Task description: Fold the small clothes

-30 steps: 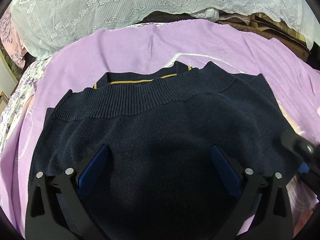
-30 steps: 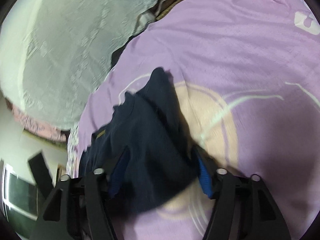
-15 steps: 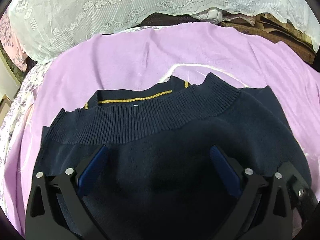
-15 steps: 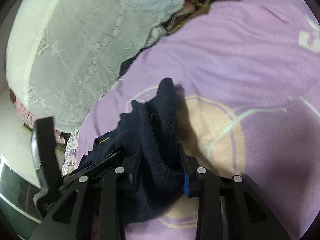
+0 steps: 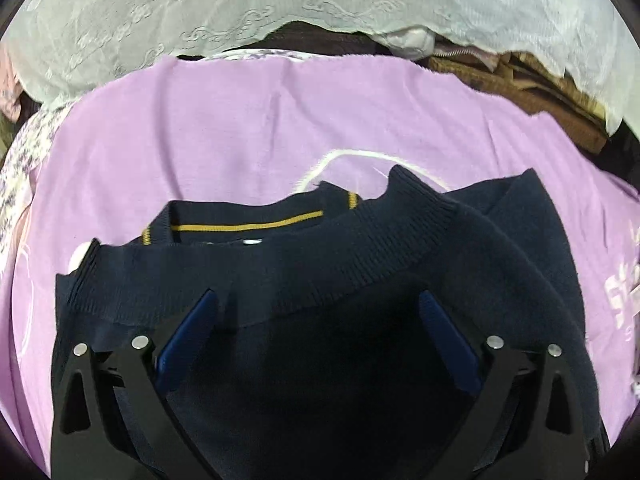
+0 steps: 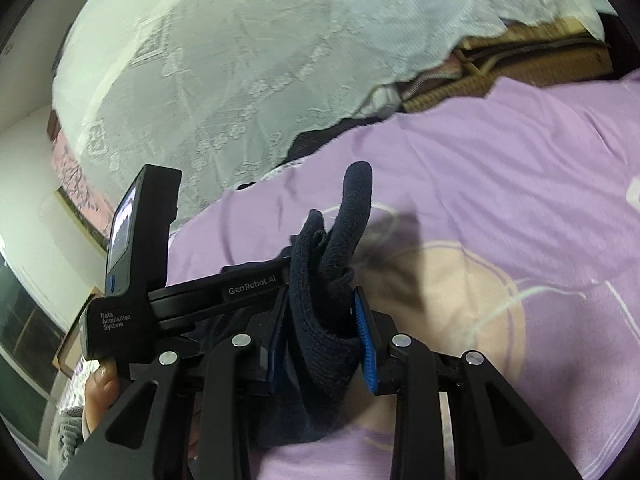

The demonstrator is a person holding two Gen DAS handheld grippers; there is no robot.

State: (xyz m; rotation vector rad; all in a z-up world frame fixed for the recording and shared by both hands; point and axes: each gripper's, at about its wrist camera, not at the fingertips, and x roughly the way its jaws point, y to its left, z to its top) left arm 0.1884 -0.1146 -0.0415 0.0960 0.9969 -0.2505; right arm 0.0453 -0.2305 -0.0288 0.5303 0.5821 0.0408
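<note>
A bunched fold of the navy sweater sits pinched between the narrowed pads of the right gripper, lifted off the purple sheet; only an edge is caught, so the knit could slip free or drag the folded body askew; the left gripper stands wide over the sweater, gripping nothing.
</note>
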